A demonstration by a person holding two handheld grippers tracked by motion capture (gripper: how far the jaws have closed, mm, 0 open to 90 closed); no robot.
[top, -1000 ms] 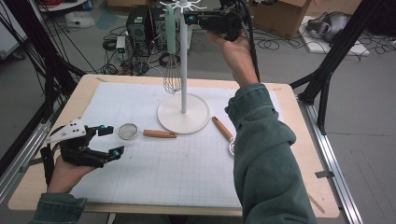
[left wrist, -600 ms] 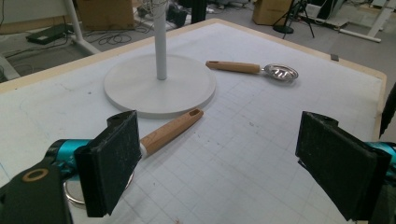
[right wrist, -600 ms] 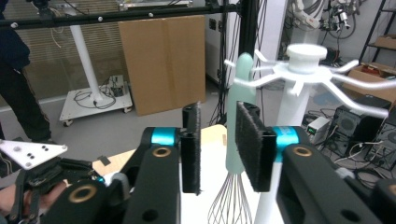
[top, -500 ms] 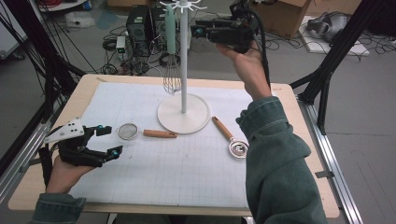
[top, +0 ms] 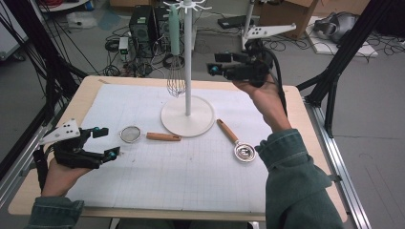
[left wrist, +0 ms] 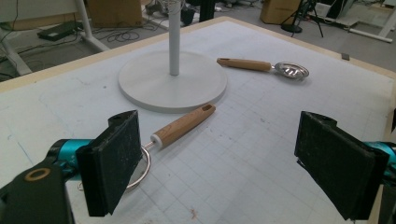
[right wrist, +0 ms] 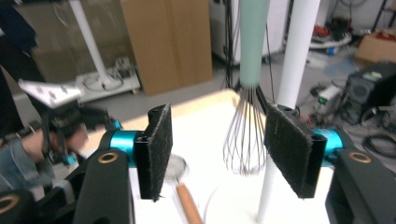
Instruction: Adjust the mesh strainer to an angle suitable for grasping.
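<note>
While we hold both grippers off the mat, the scene reads:
Stand (top: pixel 187 117): our landmark, mid-table.
Whisk (top: pixel 175 71): hangs from the stand's top, just left of its pole.
Right gripper (top: pixel 213 63): raised right of the pole; jaws just been opening, apart, nothing between them.
Left gripper (top: pixel 106 142): far left of the stand, jaws wide, empty.
Strainer (top: pixel 149 135): lies left of the stand's base.
Spoon (top: pixel 236 141): lies right of the base.

You have one whisk (top: pixel 175 81) hanging on one stand (top: pixel 187 117). One strainer (top: pixel 132 134) and one scoop (top: pixel 244 152) lie on the mat (top: pixel 191 181).
</note>
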